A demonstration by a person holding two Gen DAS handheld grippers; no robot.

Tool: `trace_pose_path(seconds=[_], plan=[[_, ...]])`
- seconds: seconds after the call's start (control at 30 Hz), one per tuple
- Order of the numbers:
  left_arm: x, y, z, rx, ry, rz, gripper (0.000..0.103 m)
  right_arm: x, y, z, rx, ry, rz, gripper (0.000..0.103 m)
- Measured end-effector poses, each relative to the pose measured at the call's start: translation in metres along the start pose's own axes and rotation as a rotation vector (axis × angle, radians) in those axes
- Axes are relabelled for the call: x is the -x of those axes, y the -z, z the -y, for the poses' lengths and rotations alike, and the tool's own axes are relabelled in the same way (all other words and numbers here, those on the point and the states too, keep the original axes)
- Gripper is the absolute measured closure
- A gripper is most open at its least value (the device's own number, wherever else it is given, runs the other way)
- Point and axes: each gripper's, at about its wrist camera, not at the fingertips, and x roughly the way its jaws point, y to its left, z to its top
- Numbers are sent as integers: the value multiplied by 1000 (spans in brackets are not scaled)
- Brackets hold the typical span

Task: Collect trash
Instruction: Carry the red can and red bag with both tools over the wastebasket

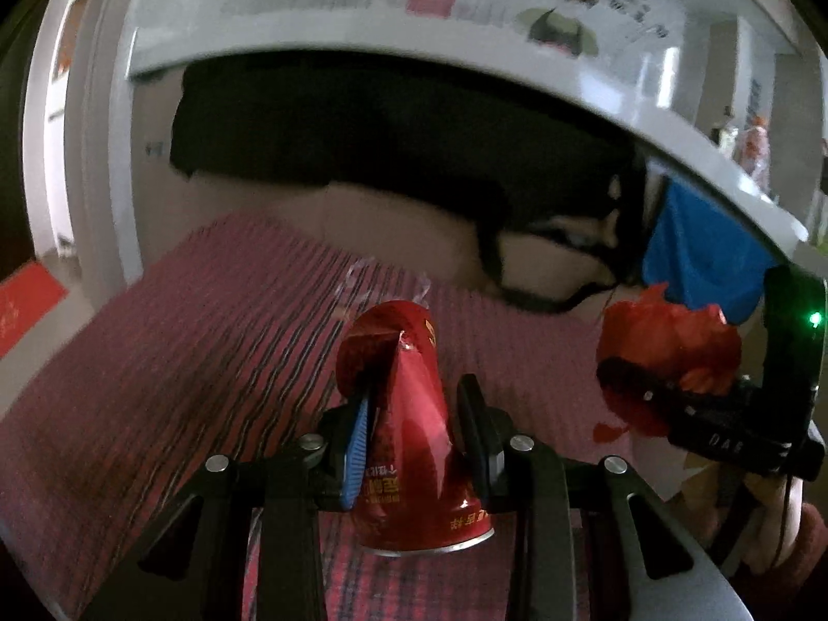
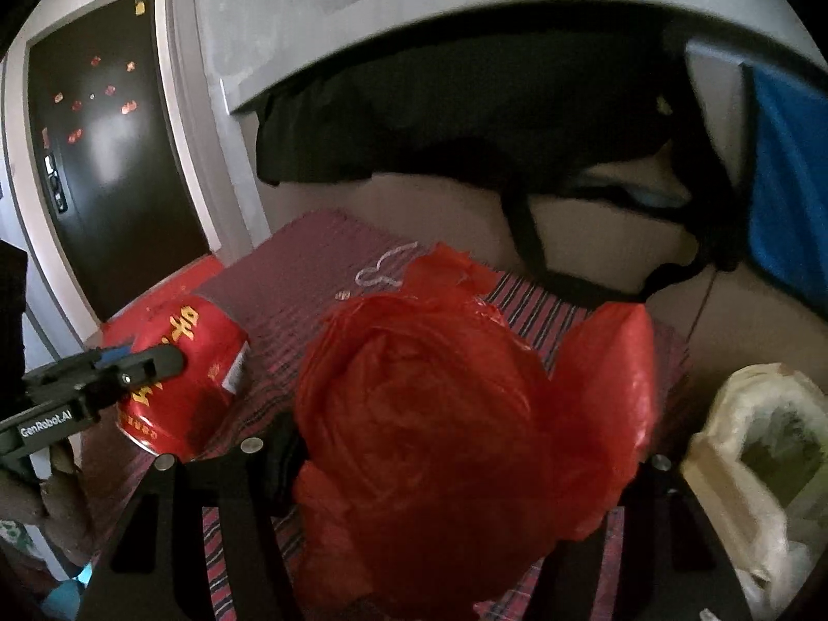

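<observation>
Crushed red can (image 1: 409,414), base toward camera, pinched lengthwise in left gripper (image 1: 419,414); right gripper (image 2: 455,471) clamps red plastic bag (image 2: 455,414)

A red striped mat (image 1: 155,362) carries a scrap of clear plastic wrapper (image 2: 385,269) lying flat on it.

Red can (image 1: 409,414), red plastic bag (image 2: 455,414), red-striped mat (image 1: 181,362), blue cloth (image 2: 786,181).

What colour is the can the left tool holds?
Red with gold lettering; the can shows best in the right wrist view.
</observation>
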Motion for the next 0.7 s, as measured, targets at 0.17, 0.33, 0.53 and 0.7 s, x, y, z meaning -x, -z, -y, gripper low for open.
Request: trace_pose_path(seconds=[0.17,0.33,0.53,0.7], plan=[[18,-12,45,-64,43,72,70,41,-5,9,7,15,63,42],[23,-16,100,-139,88,109,70,87,-6,33,0,65,132,42],[17,-13,168,-204,156,141,70,141,3,83,-43,155,190,42],[3,-12,221,-228,213,147,70,173,14,129,-79,232,211,42]])
